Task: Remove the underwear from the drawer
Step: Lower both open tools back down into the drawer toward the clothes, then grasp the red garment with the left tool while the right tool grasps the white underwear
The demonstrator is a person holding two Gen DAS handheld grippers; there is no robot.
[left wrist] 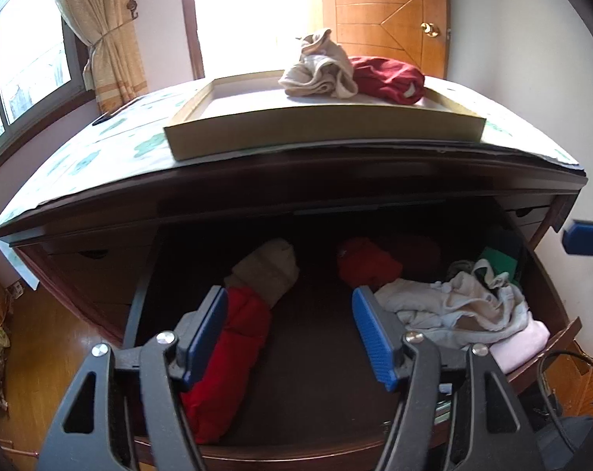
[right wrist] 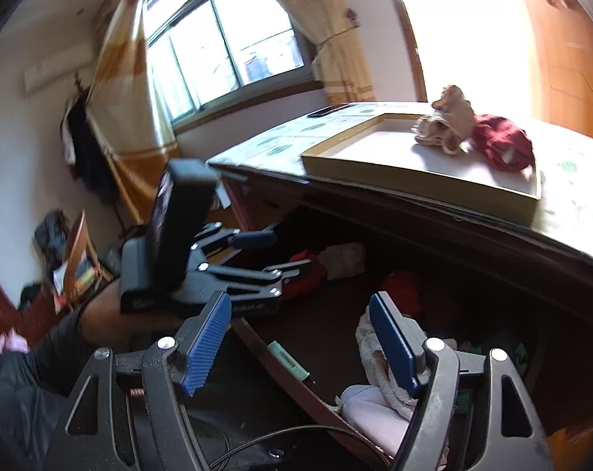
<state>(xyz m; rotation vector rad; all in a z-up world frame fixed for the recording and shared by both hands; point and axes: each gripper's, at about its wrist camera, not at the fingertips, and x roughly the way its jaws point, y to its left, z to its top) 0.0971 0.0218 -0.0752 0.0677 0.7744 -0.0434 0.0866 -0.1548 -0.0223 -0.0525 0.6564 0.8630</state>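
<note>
The dark wooden drawer (left wrist: 323,353) stands open under the desk top. In it lie a red garment (left wrist: 233,345) with a beige one (left wrist: 269,271) on the left, an orange-red piece (left wrist: 367,263) at the back, and a pale crumpled pile (left wrist: 461,306) on the right. My left gripper (left wrist: 292,333) is open and empty above the drawer's middle, its left pad next to the red garment. My right gripper (right wrist: 300,337) is open and empty over the drawer's front, beside the pale pile (right wrist: 371,349). The left gripper (right wrist: 272,251) also shows in the right wrist view.
A shallow cardboard tray (left wrist: 323,129) sits on the desk top and holds a beige garment (left wrist: 320,66) and a dark red one (left wrist: 390,78). A pink folded cloth (left wrist: 520,345) lies at the drawer's right front. A cable (right wrist: 257,443) hangs below. A window and curtain are to the left.
</note>
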